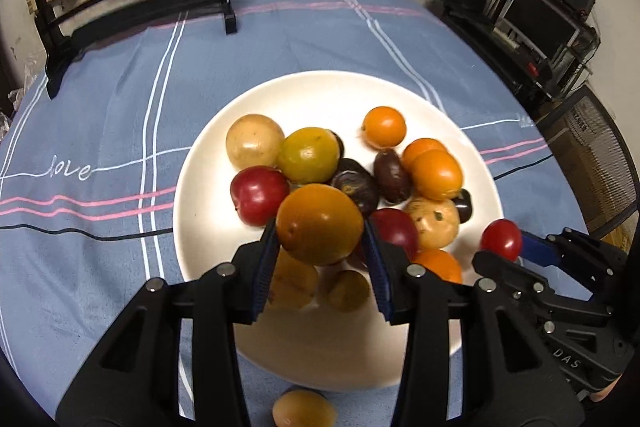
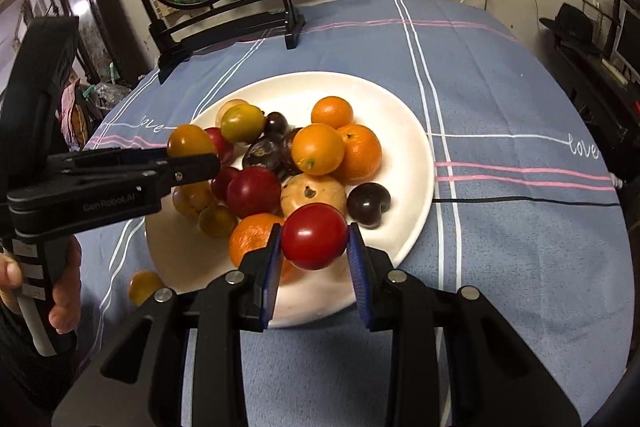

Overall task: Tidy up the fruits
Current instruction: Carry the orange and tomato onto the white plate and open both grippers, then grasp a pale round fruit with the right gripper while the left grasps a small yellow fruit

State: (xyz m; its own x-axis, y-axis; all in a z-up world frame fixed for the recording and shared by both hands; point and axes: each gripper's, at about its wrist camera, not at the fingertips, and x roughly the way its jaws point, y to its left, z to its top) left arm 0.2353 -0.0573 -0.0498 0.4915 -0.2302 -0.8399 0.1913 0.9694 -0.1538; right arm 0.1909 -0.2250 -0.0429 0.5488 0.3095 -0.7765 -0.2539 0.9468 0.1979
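We're holding a yellow-orange fruit (image 1: 319,223) clamped in the left claw (image 1: 320,247) and a red tomato (image 2: 314,235) in the right claw (image 2: 314,247), both hanging right above the plate's (image 2: 404,147) near edge.

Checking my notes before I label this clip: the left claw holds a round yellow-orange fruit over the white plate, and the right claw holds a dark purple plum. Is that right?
Not quite. The right claw holds a round glossy red fruit, not a dark purple plum; the right wrist view shows it. The left claw does hold a round yellow-orange fruit over the white plate.
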